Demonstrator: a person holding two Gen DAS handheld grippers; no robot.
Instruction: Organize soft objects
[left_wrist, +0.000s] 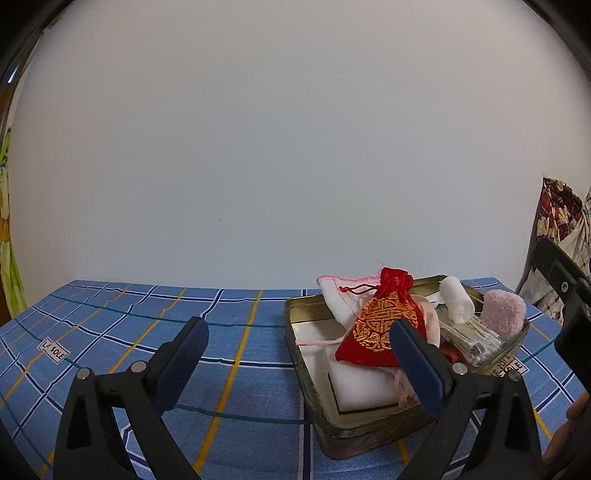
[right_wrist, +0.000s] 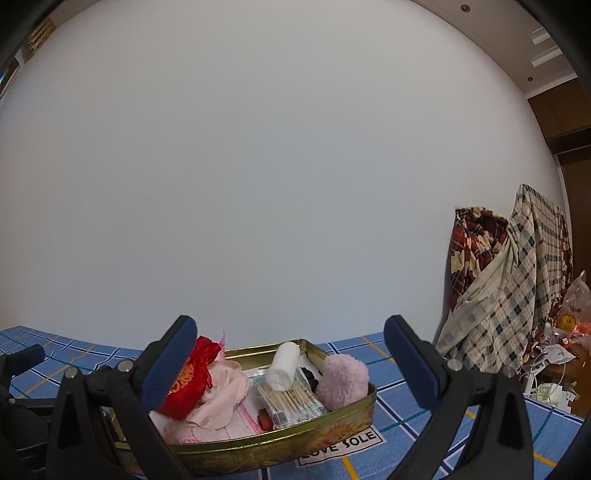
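Blue plaid counter (left_wrist: 229, 369); gold tin (right_wrist: 295, 441) holds red pouch (left_wrist: 384, 328), white roll (right_wrist: 282, 365), pink puff (right_wrist: 341, 378). Both grippers' fingers apart, empty.

Plain white wall (right_wrist: 280, 177) behind a blue plaid tablecloth (left_wrist: 147, 314).

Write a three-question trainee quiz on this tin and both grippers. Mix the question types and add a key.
1. True or false: the red pouch lies inside the tin.
2. Multiple choice: the white roll in the right wrist view rests on
A. the blue checked cloth
B. the pack of cotton swabs
C. the pink fluffy item
3. Fill in: the left gripper and the right gripper both stand ____, holding nothing.

Key: 1 true; 2 B; 3 open.
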